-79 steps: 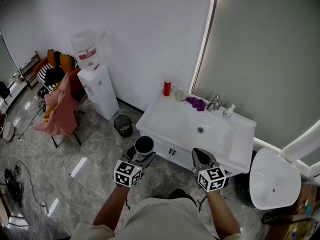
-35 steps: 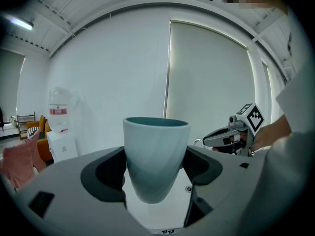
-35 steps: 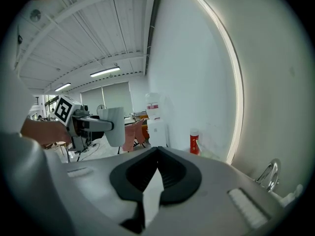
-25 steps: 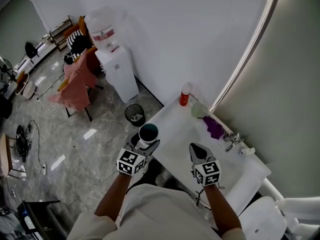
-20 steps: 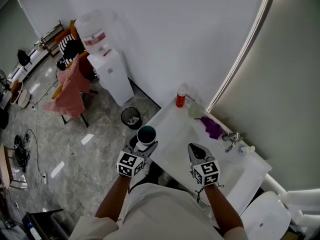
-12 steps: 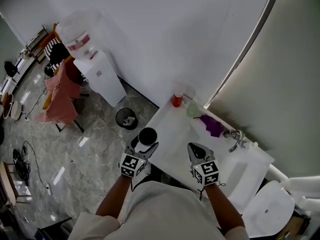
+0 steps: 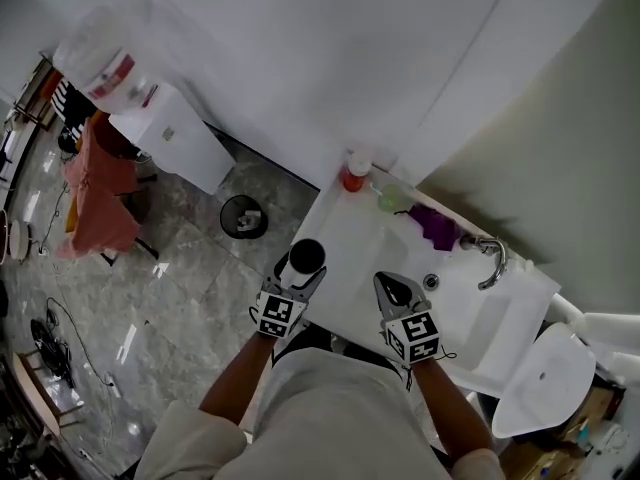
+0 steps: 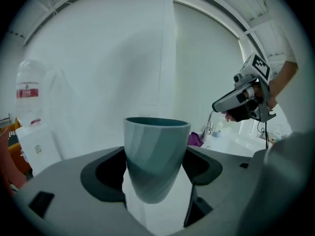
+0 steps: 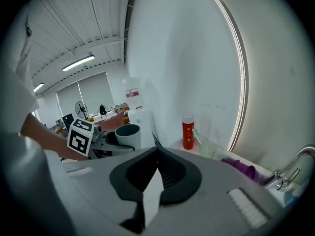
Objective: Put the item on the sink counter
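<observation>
A teal-grey cup stands upright between the jaws of my left gripper, which is shut on its lower part. It hangs at the left front edge of the white sink counter. In the left gripper view the cup fills the middle, with my left gripper around its base. My right gripper is empty over the counter's front, its jaws together. The right gripper view shows my right gripper shut, with the cup off to the left.
At the counter's back stand a red bottle, a green tumbler and a purple cloth. The basin and faucet lie to the right. A small bin and a water dispenser stand on the floor to the left.
Both grippers have come forward from in front of the cabinet to the counter. The cup now hangs at the counter's left front edge. The grip on it is unchanged.
</observation>
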### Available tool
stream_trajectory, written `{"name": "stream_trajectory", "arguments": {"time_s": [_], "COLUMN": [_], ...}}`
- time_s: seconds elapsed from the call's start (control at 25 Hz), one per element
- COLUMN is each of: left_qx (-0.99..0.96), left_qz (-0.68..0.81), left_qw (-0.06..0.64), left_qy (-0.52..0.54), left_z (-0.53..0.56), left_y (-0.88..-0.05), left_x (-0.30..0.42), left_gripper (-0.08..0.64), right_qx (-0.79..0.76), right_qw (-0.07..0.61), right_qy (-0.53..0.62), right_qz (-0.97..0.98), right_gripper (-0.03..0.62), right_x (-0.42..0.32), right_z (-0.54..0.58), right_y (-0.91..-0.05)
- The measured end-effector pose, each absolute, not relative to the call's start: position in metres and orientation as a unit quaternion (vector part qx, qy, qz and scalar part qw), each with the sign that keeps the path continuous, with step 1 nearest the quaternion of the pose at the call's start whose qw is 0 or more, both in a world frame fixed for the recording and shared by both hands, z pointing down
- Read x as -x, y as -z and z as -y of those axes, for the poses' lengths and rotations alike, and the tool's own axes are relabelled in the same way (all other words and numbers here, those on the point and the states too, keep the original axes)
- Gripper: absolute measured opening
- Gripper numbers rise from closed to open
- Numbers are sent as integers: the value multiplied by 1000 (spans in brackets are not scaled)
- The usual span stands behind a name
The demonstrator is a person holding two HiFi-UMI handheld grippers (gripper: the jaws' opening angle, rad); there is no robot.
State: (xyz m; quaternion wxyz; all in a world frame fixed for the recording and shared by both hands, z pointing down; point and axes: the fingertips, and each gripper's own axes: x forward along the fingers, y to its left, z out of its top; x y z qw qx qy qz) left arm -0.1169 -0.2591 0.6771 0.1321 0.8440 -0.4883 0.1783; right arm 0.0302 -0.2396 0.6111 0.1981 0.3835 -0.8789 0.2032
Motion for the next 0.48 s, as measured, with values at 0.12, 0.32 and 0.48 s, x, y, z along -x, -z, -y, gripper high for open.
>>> {"name": "stream_trajectory", "arguments": {"time_s": [0.12, 0.32, 0.48], "left_qx": [-847, -853, -854], "left_qz": [475, 453, 446], "left_qw": [142, 148, 150], "left_qy": [-191, -212, -222], "left_z": [270, 284, 295], "left_y": [-702, -738, -763], "left_x": [117, 110, 104], "left_gripper": [359, 359, 359], "right_qx": [-394, -413, -427], "right_qw": [204, 206, 208], "right_qy": [-214, -235, -248], "right_qz": [871, 856, 844], "right_gripper": [11, 11, 11], "right_x": [-23, -19, -19], "right_z": [244, 248, 247], "right_y": [-620, -635, -646]}}
